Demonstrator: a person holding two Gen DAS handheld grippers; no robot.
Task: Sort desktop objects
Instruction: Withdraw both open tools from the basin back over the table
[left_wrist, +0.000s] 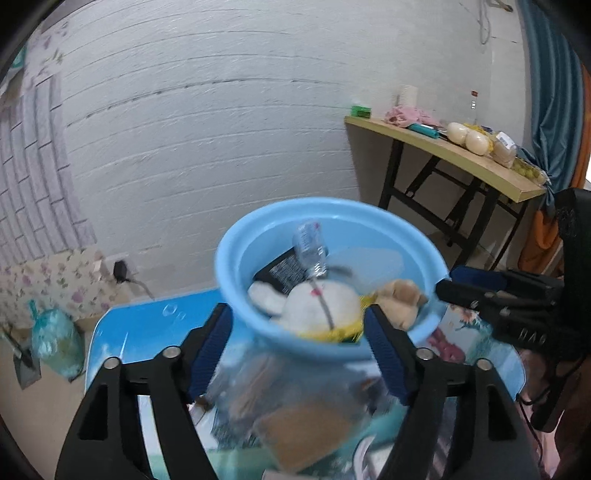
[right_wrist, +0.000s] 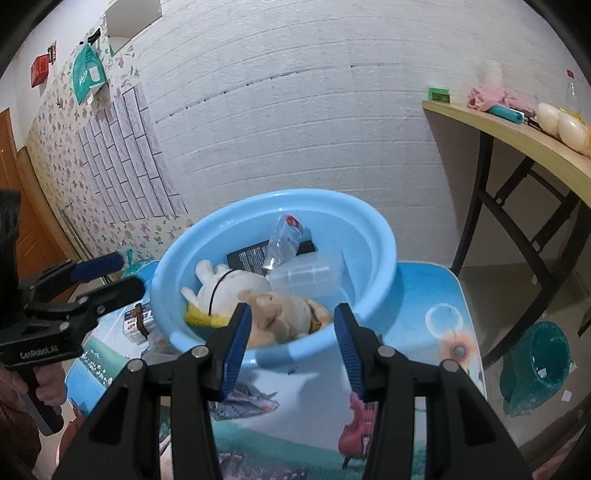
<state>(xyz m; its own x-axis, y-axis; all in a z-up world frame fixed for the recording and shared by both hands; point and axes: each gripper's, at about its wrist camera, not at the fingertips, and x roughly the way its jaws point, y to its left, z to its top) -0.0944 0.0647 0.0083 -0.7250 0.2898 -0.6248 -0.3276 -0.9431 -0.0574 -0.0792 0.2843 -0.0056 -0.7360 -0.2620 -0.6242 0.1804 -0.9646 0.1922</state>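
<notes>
A light blue basin (left_wrist: 236, 266) (right_wrist: 373, 236) stands on a small table with a picture cloth (right_wrist: 436, 332). In it lie a white plush toy (left_wrist: 317, 306) (right_wrist: 236, 288), a tan plush toy (left_wrist: 400, 295) (right_wrist: 284, 314), a black box (right_wrist: 247, 256), a small clear bottle (left_wrist: 308, 247) (right_wrist: 282, 240) and a clear plastic box (right_wrist: 310, 277). My left gripper (left_wrist: 297, 347) is open at the basin's near rim, above a blurred clear bag (left_wrist: 295, 417). My right gripper (right_wrist: 291, 343) is open and empty at the basin's near rim. Each gripper shows in the other's view (left_wrist: 495, 302) (right_wrist: 99, 284).
A small printed box (right_wrist: 138, 321) lies on the table left of the basin. A wooden side table (left_wrist: 461, 158) with clutter stands at the right by a white brick wall. A teal bin (right_wrist: 539, 369) and a green bag (left_wrist: 55, 339) sit on the floor.
</notes>
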